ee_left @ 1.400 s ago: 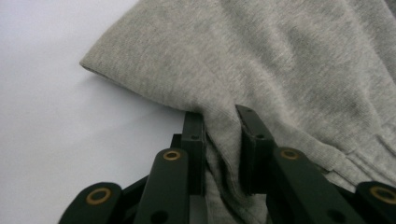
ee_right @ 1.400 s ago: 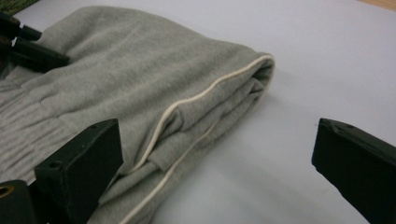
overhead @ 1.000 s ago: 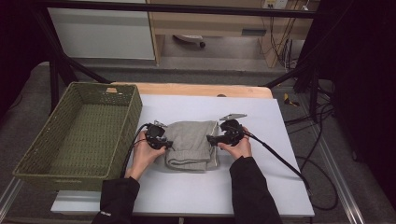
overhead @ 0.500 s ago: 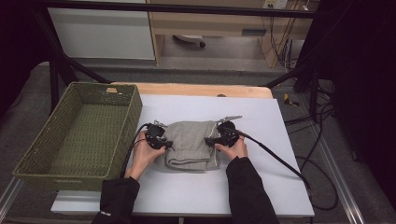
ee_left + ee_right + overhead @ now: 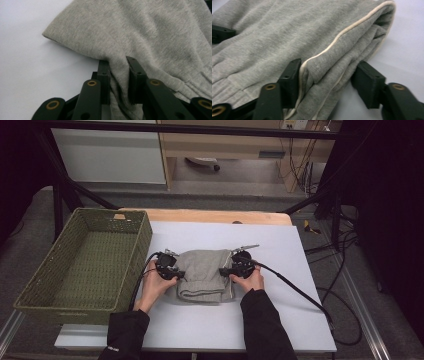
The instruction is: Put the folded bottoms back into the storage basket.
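Sleeves at the near edge, you bracket a folded grey garment [image 5: 202, 275] mid-bench [image 5: 280, 320]. Your left claw [image 5: 119, 75] is pinched tight on a bunched fold; your right claw [image 5: 325, 82] has just been closing around the thick cream-piped edge, its far jaw not yet touching. Lifting now risks that side slipping and the soft ribbed knit unfolding. Beyond, at left, the woven green basket [image 5: 35, 290] waits.

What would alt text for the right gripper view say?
The right gripper's two black jaws straddle the thick folded edge of a grey garment with cream piping, on a white table; they have just been closing.
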Demonstrator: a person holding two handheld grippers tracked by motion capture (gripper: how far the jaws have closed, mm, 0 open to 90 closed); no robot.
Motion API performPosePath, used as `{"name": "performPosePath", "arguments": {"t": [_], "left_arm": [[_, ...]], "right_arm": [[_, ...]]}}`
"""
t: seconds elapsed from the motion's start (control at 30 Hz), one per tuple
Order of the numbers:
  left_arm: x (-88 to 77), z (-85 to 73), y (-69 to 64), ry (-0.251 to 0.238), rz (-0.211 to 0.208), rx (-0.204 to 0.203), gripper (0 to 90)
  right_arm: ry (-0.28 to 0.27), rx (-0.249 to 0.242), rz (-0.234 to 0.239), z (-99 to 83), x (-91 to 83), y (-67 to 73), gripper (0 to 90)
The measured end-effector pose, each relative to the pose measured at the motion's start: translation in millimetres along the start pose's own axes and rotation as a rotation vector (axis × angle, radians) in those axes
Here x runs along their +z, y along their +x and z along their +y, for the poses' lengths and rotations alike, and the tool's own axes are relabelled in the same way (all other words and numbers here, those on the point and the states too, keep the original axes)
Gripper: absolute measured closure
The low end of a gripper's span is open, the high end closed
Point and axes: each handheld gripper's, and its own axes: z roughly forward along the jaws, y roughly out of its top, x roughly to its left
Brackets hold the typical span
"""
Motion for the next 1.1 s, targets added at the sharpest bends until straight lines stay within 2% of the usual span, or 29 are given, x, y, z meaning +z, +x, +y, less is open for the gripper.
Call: {"name": "performPosePath", "arguments": {"t": [0.23, 0.43, 0.5, 0.6, 0.7, 1.1], "left_arm": [[0.0, -0.2, 0.1, -0.002, -0.001, -0.004, 74.6], [-0.3, 0.0, 2.0, 0.001, -0.013, -0.015, 74.5], [-0.5, -0.3, 2.7, -0.003, -0.017, -0.03, 74.4], [-0.9, 0.3, 1.3, 0.0, -0.008, -0.024, 75.2], [-1.6, 0.3, 2.4, -0.002, -0.02, -0.042, 76.3], [-14.1, 4.2, -1.9, -0.041, -0.027, -0.038, 79.1]], "right_arm": [[0.001, 0.003, 0.007, -1.6, -0.4, 1.5, 57.8], [0.006, 0.029, 0.027, -1.3, -0.4, 1.6, 65.2], [0.009, 0.034, 0.029, -0.9, -0.7, 1.6, 66.3], [0.012, 0.04, 0.033, -0.2, -1.2, 1.3, 67.5], [0.01, 0.037, 0.034, 0.2, -2.6, 1.4, 68.8], [-0.016, 0.021, 0.048, 2.6, -14.7, 3.5, 71.2]]}}
